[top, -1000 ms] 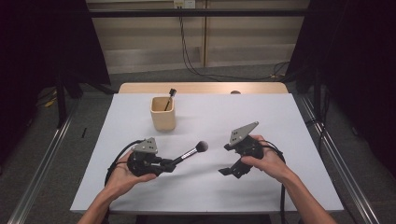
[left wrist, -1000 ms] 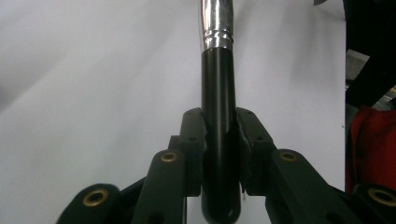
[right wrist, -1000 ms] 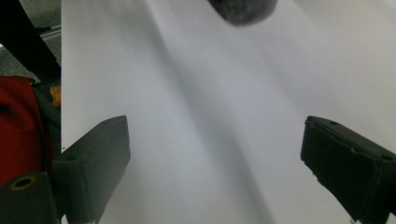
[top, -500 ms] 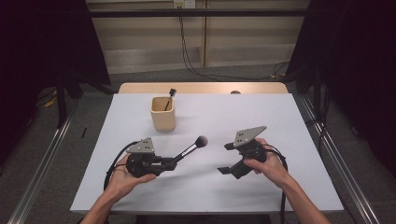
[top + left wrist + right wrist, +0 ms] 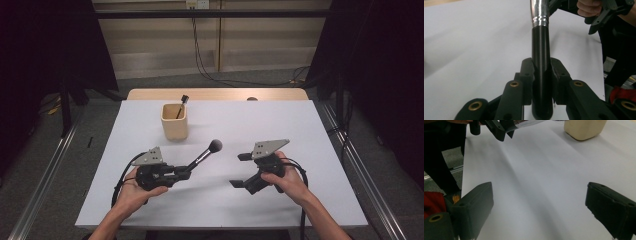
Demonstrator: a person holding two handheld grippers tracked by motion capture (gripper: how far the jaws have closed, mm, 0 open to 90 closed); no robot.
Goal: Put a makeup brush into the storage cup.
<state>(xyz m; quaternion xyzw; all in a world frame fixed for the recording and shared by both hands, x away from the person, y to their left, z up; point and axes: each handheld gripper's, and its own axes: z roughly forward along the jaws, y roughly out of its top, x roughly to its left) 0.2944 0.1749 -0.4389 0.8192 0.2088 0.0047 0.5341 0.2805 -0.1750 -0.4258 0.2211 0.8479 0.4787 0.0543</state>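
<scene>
Black-handled makeup brush with a silver ferrule and grey round head sits centre-left in the high view, clenched by its handle in the left gripper, head tilted toward a beige square cup above. Right of centre, the right gripper hangs released over the white table.

Left claw tight around black brush handle above white table
</scene>
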